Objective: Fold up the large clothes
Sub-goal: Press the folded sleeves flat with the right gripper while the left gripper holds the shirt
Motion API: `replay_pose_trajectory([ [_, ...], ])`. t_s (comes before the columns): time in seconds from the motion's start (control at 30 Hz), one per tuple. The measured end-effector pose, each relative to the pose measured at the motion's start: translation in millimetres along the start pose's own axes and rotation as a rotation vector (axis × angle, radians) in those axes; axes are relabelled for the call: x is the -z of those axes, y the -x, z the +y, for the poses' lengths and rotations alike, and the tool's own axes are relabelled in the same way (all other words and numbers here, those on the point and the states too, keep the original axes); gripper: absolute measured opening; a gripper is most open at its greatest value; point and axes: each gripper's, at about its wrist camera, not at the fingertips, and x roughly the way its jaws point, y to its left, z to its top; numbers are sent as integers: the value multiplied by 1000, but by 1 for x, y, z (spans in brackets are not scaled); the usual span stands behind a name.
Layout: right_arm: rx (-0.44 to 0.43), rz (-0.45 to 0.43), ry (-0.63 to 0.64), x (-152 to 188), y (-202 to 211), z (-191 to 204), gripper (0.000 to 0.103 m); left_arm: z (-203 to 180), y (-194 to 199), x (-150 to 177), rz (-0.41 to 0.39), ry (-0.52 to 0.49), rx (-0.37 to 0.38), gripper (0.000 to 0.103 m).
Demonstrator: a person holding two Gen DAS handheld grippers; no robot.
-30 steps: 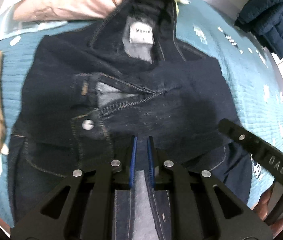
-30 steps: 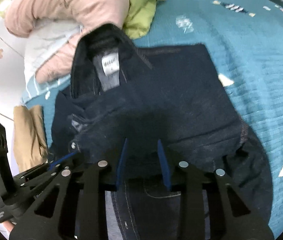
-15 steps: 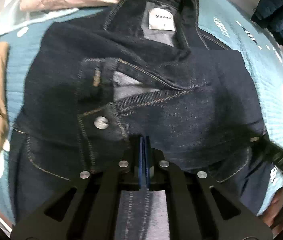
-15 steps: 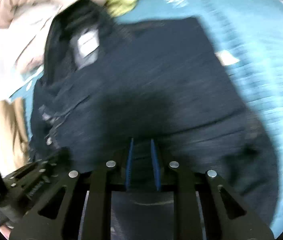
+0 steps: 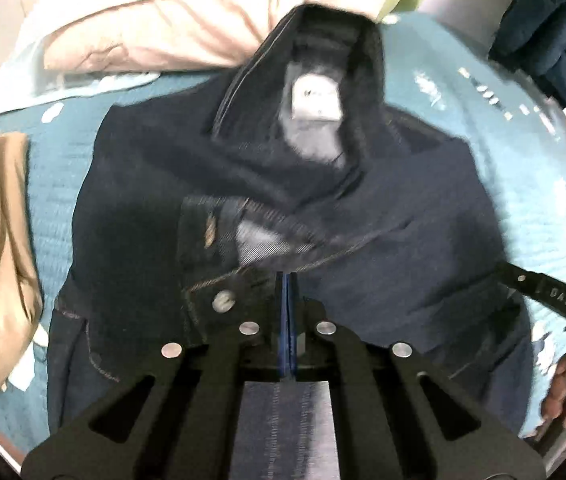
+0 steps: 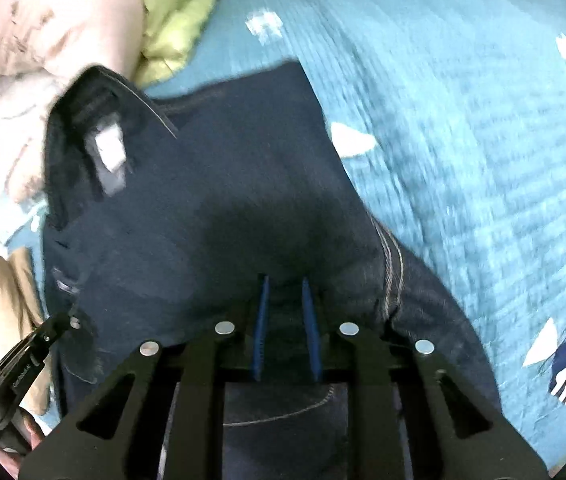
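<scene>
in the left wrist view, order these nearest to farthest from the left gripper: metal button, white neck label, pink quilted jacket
From the left gripper, shut on the dark denim:
1. Metal button, just left of the fingertips.
2. White neck label, inside the collar, straight ahead.
3. Pink quilted jacket, beyond the collar, upper left on the bed.

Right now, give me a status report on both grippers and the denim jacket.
Left gripper shut on denim jacket hem. Right gripper shut on hem fold. Jacket on teal bedspread, nothing blocking.
</scene>
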Motion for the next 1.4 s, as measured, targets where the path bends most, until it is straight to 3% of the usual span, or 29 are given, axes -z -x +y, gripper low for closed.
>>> replay_pose_trajectory([
  [0.3, -74, 14, 132, -24, -10, 62, 17, -26, -9, -29, -4, -1, 83, 3],
  [0.47, -73, 85, 169, -25, -52, 81, 17, -26, -61, -33, 72, 38, 72, 2],
  [0.5, -9, 118, 178, -25, -74, 80, 14, -23, -75, -32, 93, 47, 68, 2],
  [0.57, 5, 128, 156, -25, -95, 74, 13, -18, -91, -30, 78, 79, 80, 3],
  [0.7, -31, 155, 140, -36, -84, 68, 12, -33, -82, -32, 84, -21, 17, 2],
  [0.8, 5, 91, 154, -49, -60, 61, 15, -25, -64, -32, 91, 19, 44, 2],
  [0.87, 74, 44, 163, -65, -48, 51, 15, -16, -55, -30, 82, 38, 58, 2],
  [0.93, 148, 78, 119, -79, -62, 30, 15, -5, -64, -28, 89, 81, 90, 2],
  [0.97, 149, 123, 83, -82, -79, 15, 10, 3, -76, -27, 100, 123, 112, 2],
  [1.07, 85, 120, 12, -83, -85, -1, 9, 11, -82, -28, 93, 171, 150, 3],
  [1.27, 144, 114, 50, -79, -77, 11, 10, 10, -81, -30, 116, 161, 151, 3],
  [1.4, 86, 112, 30, -74, -67, 3, 14, 16, -82, -31, 133, 195, 166, 2],
])
